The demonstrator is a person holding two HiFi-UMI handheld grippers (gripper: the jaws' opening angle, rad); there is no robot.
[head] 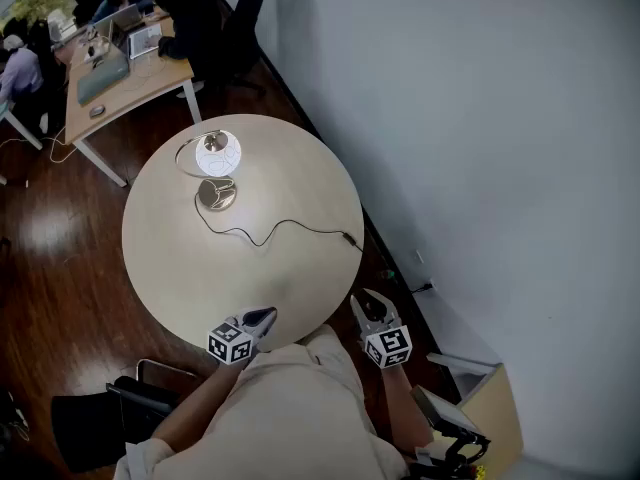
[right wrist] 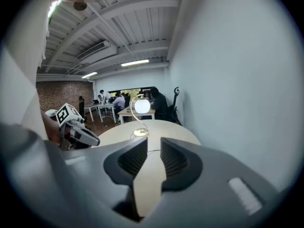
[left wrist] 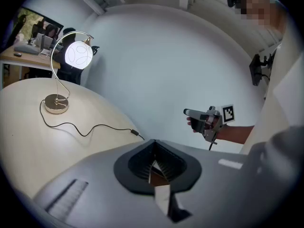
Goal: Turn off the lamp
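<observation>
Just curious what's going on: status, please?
Left gripper shut, right gripper open, both empty. White globe lamp on gold base lit, across round beige table. Nothing blocking.

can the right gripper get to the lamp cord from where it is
Probably yes: only bare table lies between the right gripper and the cord; nothing blocks it.

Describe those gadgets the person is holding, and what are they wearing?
The left hand-held gripper and right hand-held gripper match: grey bodies, dark ribbed pads inside the jaws, and a white cube with black square markers on each. A thin dark cable hangs below the right one. The person wears a light beige top.
</observation>
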